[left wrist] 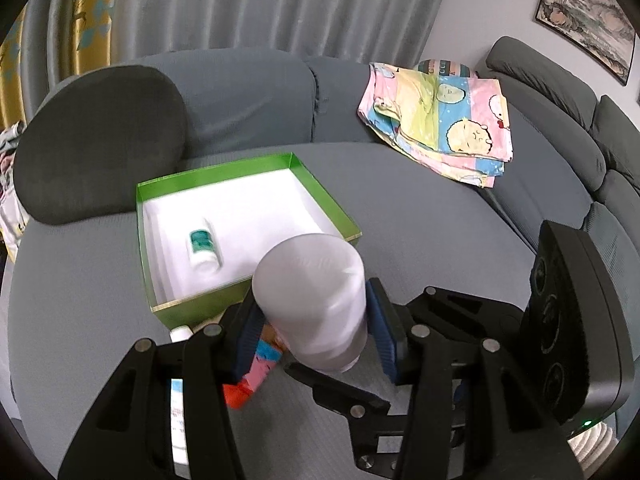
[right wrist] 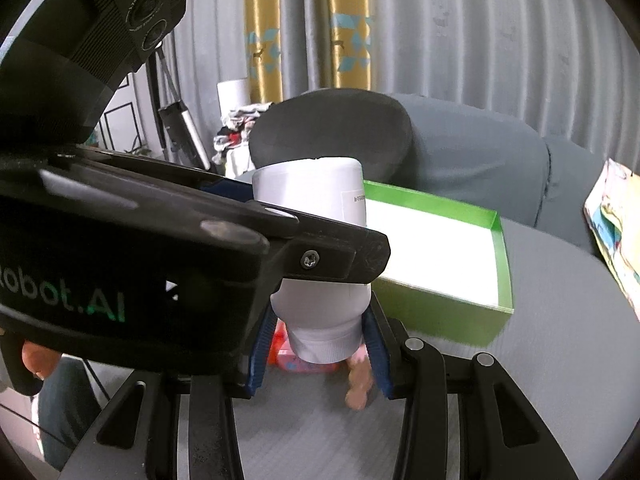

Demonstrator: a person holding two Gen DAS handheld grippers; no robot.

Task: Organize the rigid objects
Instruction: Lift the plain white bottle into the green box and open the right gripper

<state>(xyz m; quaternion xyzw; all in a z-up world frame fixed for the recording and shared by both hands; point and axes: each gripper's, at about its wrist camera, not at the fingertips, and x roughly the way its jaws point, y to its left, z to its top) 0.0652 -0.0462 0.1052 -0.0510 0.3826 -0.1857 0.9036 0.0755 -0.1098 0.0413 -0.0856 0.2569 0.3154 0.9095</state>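
Large white bottle point(left wrist: 312, 300), cap toward the cameras, pinched between both tools, left tool point(left wrist: 316, 332) clamped on its body, right tool point(right wrist: 320, 344) on its cap end, long axis aimed at the green box point(left wrist: 340, 220) just beyond, small bottle point(left wrist: 204, 244) inside.

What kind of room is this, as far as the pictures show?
Most likely a home living room. A grey sofa runs along the wall, long curtains hang behind it, and a framed landscape painting hangs on the wall. A cartoon-print cloth lies on the sofa.
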